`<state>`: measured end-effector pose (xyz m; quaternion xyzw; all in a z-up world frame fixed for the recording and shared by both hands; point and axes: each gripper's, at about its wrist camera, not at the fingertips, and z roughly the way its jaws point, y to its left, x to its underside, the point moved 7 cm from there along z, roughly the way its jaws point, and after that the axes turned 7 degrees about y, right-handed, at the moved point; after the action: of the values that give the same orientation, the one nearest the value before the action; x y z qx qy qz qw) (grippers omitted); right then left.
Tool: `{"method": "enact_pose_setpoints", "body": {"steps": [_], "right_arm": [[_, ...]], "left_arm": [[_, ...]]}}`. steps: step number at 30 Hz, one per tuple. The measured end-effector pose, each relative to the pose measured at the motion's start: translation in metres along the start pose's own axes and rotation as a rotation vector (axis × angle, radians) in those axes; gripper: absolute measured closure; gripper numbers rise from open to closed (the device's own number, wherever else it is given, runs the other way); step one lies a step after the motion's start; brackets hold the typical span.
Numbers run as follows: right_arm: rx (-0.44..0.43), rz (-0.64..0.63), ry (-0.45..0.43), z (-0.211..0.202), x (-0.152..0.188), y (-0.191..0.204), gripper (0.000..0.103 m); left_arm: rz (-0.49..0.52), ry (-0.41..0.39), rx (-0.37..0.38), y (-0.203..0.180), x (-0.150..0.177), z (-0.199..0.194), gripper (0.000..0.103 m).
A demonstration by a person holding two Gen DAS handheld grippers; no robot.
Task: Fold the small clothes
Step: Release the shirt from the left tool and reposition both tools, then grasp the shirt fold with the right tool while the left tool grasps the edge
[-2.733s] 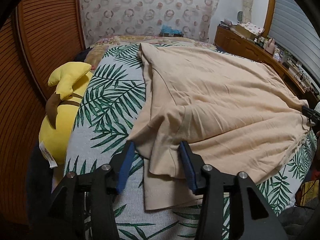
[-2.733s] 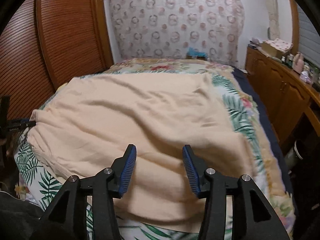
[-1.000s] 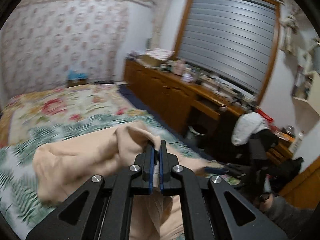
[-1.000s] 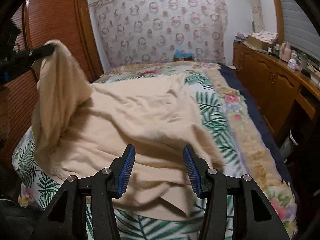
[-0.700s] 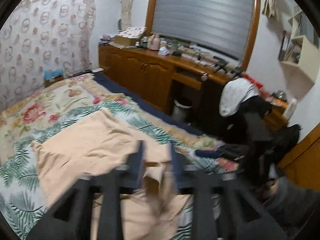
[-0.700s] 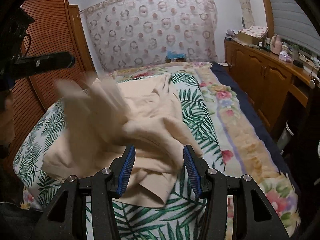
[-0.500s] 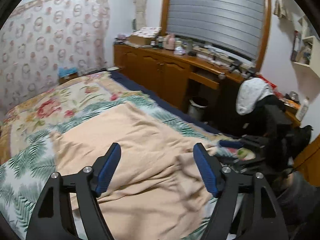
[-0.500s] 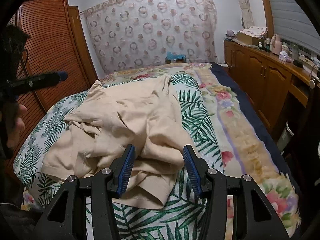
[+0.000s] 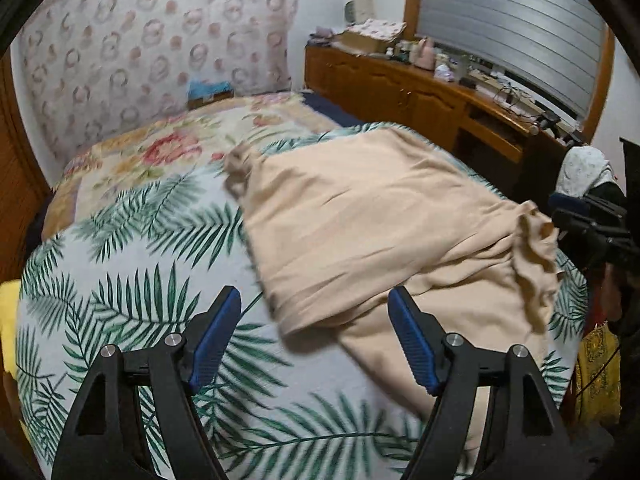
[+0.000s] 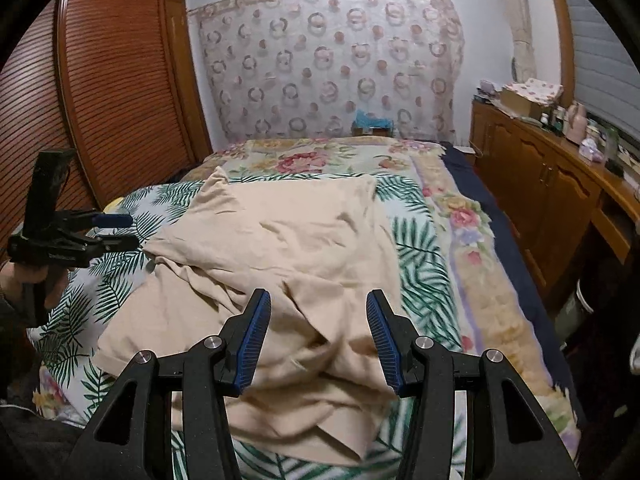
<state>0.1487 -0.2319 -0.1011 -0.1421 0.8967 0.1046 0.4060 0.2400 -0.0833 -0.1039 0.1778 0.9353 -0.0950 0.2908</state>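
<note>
One beige cotton garment (image 10: 288, 264) lies on the palm-leaf printed bedspread (image 9: 132, 280), folded over itself, w/ a top layer laid across a lower layer. It is right in front of the right gripper (image 10: 318, 338) and partly between its blue pads, and ahead-right of the left gripper (image 9: 316, 340). I judge the flat bed is used because soft cloth needs wide support to keep a fold.

Left gripper is released: jaws stand wide, nothing between them; only the bedspread and the near fold edge show beyond the fingertips, not touching. Probably it is placed low near this edge to take it next, but I cannot be sure.

Right gripper is half open, also grasping nothing, as far as I can tell; pads stand apart and the cloth below looks loose, w/o pinch. It hovers over the crumpled near corner, where the cloth is bunched, so this side seems to need smoothing.

Fold is rough: upper layer fairly flat, near-right part wrinkled.

Further out: beyond the garment a floral blanket (image 10: 320, 160), then a patterned curtain wall (image 10: 332, 64). Right of both grippers, a wooden dresser (image 10: 536, 184) w/ small items. Left of the right gripper, a slatted wooden wardrobe (image 10: 120, 80).
</note>
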Motion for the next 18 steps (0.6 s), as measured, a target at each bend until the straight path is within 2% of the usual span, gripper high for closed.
{"method": "enact_pose_setpoints", "body": {"steps": [6,9,15,16,17,18], "right_arm": [[-0.054,-0.028,0.027,0.02,-0.018,0.012,0.051],[-0.036,-0.072,0.051,0.033,-0.025,0.016,0.049],[0.043,-0.141,0.149,0.06,-0.023,0.011,0.049],[0.045,-0.143,0.154,0.061,-0.021,0.007,0.049],[0.04,-0.139,0.159,0.062,-0.021,0.005,0.049],[0.026,-0.132,0.163,0.062,-0.019,0.004,0.061]], "left_arm": [[0.003,0.056,-0.015,0.01,0.005,0.026,0.027],[0.014,0.074,-0.001,0.009,0.006,0.034,0.032],[0.037,0.099,0.022,0.006,0.007,0.043,0.058],[0.041,0.1,0.035,0.005,0.007,0.042,0.072],[0.038,0.106,0.053,0.004,0.005,0.042,0.09],[0.039,0.107,0.05,0.004,0.004,0.041,0.095]]}}
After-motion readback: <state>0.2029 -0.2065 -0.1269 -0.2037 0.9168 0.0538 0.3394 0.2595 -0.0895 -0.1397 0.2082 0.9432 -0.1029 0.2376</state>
